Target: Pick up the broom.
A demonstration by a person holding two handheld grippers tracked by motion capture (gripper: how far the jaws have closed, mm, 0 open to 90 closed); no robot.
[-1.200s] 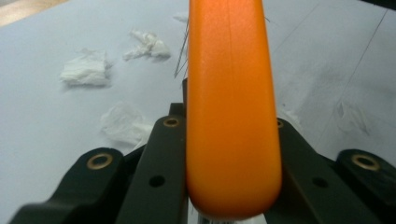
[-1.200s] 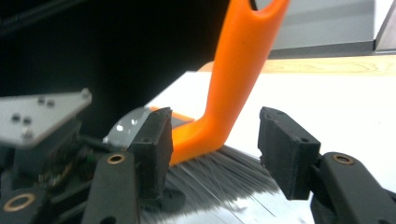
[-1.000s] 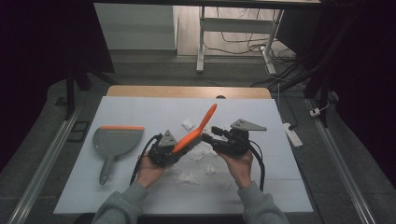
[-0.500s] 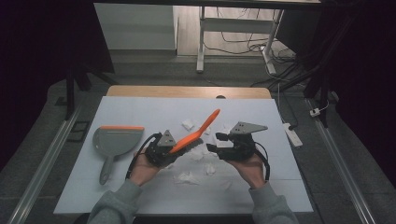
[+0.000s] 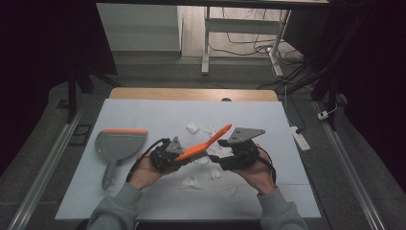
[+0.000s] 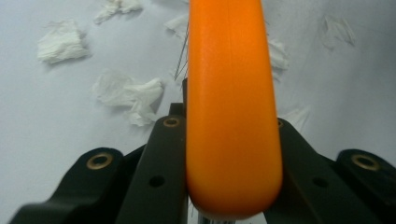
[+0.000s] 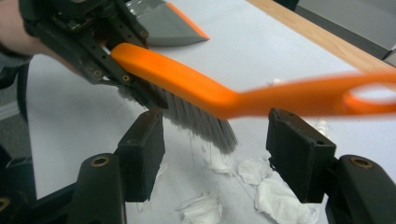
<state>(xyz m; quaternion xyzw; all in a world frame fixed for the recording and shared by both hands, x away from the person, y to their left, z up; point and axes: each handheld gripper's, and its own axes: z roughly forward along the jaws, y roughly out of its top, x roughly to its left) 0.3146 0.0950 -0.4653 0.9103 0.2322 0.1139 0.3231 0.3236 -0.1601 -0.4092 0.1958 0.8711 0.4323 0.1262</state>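
The left gripper [image 5: 168, 155] clamped the brush [image 5: 203, 143]; the right gripper's [image 7: 224, 149] fingers had just been spreading (nothing between them). The head-end grip risked the brush pivoting.

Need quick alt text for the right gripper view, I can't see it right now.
The left gripper holds an orange brush by its head, its handle crossing above the right gripper's open fingers. Below lie paper scraps on the white table, a dustpan behind.

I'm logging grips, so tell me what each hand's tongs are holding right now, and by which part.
The left tongs grip the orange brush at its bristle-head end. The right tongs are open, holding nothing; their jaws have just been opening.
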